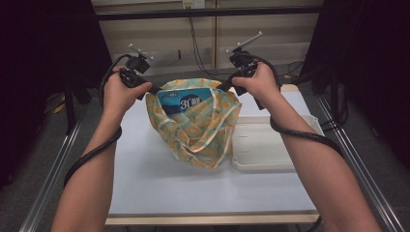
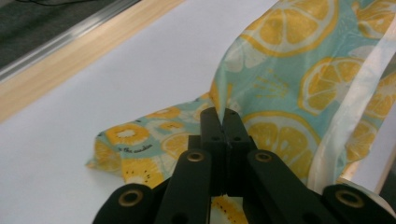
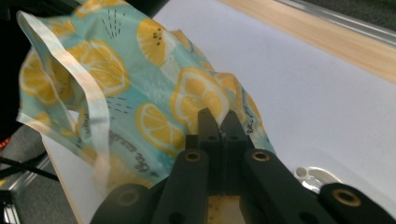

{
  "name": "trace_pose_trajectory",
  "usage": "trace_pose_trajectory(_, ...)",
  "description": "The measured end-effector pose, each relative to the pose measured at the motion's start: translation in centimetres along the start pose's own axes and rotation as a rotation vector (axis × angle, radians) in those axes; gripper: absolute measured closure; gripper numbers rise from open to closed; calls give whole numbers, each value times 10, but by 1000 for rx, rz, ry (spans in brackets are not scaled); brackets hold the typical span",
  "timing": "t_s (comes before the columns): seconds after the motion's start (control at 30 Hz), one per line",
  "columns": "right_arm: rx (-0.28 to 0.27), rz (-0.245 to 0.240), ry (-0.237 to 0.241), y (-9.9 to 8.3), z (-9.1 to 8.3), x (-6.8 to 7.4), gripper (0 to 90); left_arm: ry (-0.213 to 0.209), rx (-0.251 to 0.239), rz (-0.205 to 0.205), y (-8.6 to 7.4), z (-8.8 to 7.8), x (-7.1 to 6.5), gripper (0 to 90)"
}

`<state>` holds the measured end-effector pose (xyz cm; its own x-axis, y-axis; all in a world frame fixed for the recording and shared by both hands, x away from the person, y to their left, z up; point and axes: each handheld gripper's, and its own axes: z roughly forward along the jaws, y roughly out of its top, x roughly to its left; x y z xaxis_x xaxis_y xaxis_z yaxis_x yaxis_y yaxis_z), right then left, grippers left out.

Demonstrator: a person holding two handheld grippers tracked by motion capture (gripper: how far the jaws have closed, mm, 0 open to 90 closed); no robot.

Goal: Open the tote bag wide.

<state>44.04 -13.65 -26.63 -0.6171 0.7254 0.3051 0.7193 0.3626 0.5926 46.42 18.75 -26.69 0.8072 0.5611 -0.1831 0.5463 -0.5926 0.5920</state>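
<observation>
The left gripper (image 1: 153,90) is clamped on the rim of the teal lemon-print fabric bag (image 1: 203,130) at mid-table, a blue-white packet (image 1: 186,101) inside; the right gripper (image 1: 223,87) pinches the opposite rim, beside a white plastic tray (image 1: 263,145).

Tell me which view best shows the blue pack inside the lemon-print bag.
The high view: the blue pack sits in the open mouth of the lemon-print bag, which the left gripper and right gripper hold apart by its rim. The left gripper view and the right gripper view give close-ups of the fabric at the shut jaws, not the pack.
</observation>
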Motion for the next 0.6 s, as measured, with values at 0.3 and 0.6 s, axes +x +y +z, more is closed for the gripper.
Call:
trace_pose_trajectory(0.3, 16, -4, 7, -7, 7, 0, 899, 74, -122, -81, -20, -28, -4, 543)
trace_pose_trajectory(0.6, 18, -11, -21, -6, 7, 4, 898, 47, -118, -21, -34, -41, -28, 349)
